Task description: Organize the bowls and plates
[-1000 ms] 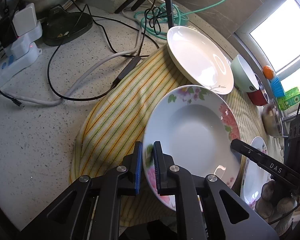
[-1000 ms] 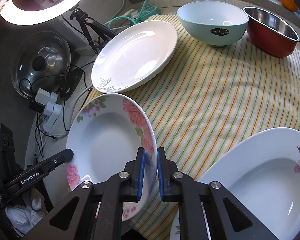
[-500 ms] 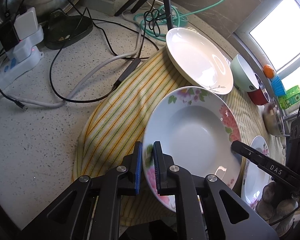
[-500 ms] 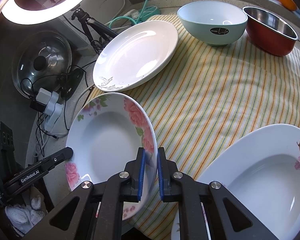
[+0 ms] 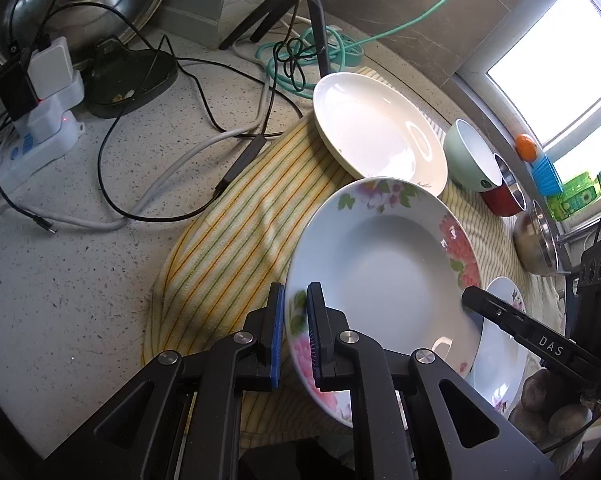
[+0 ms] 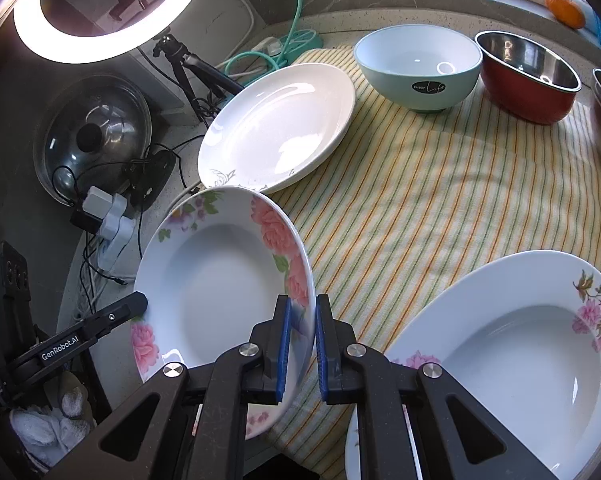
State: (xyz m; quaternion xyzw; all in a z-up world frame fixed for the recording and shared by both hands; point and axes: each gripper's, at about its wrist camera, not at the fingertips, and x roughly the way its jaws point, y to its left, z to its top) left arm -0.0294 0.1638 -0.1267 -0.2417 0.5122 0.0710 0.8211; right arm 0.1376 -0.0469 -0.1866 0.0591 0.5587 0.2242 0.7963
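Floral plate [image 5: 384, 264] is pinched at opposite rims by left gripper [image 5: 294, 332] and right gripper [image 6: 300, 344]; probably best keeping both level while stacking it.

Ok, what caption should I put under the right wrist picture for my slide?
Both grippers, right gripper and left gripper, clamp the flowered plate above the striped cloth.

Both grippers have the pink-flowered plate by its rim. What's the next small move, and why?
Probably carry the flowered plate toward the plain white plate and lower it on top. It hangs tilted off the striped cloth, with the left gripper and right gripper clamped on opposite rims. The white plate lies just beyond it, open for stacking.
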